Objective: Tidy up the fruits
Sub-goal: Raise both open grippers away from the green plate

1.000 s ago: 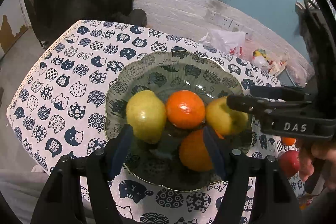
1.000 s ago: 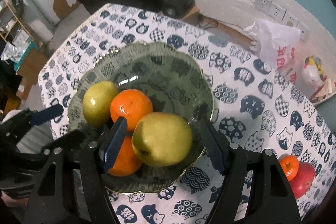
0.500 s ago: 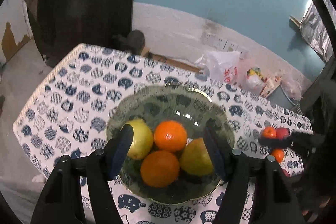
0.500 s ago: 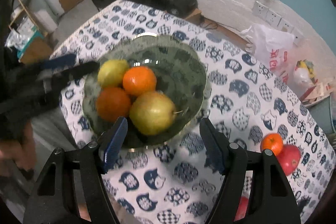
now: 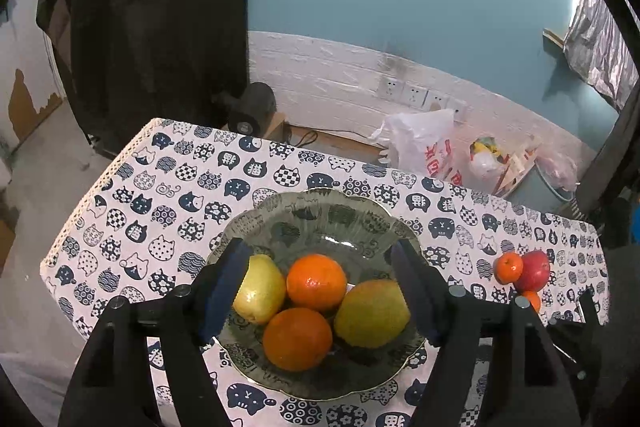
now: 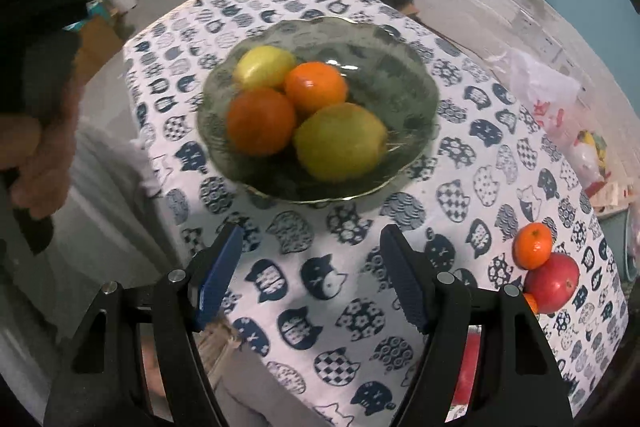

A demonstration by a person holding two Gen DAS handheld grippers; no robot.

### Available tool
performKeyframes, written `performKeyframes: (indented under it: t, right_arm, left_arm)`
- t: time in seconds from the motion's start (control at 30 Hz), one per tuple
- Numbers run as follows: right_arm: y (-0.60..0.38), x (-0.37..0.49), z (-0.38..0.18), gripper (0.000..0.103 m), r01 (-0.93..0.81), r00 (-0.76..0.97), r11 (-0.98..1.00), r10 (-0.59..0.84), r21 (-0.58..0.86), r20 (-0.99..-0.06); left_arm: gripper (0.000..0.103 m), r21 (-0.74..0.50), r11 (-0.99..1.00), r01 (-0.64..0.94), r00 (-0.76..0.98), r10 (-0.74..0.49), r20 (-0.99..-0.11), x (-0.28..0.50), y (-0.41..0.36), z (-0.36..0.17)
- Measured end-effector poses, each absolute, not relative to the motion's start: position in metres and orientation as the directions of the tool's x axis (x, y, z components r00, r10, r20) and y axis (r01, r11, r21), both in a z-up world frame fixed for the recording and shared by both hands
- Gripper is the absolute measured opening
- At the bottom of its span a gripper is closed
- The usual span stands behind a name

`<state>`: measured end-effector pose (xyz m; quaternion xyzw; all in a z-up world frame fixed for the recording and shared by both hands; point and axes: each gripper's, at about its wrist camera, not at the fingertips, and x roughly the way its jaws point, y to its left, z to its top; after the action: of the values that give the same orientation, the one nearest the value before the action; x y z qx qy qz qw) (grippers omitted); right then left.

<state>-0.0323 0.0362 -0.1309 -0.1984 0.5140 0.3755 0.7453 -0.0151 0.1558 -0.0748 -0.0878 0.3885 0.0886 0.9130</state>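
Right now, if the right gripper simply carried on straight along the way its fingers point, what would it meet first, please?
Probably the bare tablecloth: the open right gripper frames only cloth, short of the glass bowl of fruit. Depth is uncertain in this view.

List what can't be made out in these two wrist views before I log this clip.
- Small orange fruit behind the red apple: right wrist view, mostly hidden by the apple.
- Red object below it: cut off by the right gripper finger.
- Glass bowl near rim: left wrist view, partly covered by the left gripper.
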Motion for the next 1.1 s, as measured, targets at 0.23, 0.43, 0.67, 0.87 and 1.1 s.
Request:
performKeyframes:
  t: [0.23,0.43,0.67,0.87,1.1]
  right_arm:
    - [0.032,-0.039,-0.115,0.073,-0.774,0.177,0.619,0.415,0.134,-0.892]
    - [0.025,-0.04,-0.104,0.073,-0.771,0.173,0.615,0.454,0.167,-0.874]
    - [0.021,-0.038,-0.092,0.073,-0.763,0.182,0.616,0.498,0.198,-0.848]
    - [0.023,-0.041,-0.086,0.073,-0.771,0.182,0.611,0.483,0.18,-0.857]
    - [0.027,-0.058,-0.093,0.073,-0.81,0.21,0.581,0.415,0.08,-0.885]
  left_arm:
    - [0.075,0.003,0.972,-0.235,0.678,0.166,-0.716,-0.014,0.151,-0.075]
    - [0.08,0.074,0.972,-0.224,0.689,0.212,-0.693,-0.015,0.145,-0.074]
    - [0.081,0.182,0.967,-0.177,0.707,0.253,-0.661,-0.015,0.128,-0.077]
    - [0.081,0.198,0.962,-0.186,0.673,0.272,-0.688,-0.009,0.124,-0.081]
    - [0.081,0.168,0.948,-0.27,0.645,0.308,-0.7,0.008,0.132,-0.078]
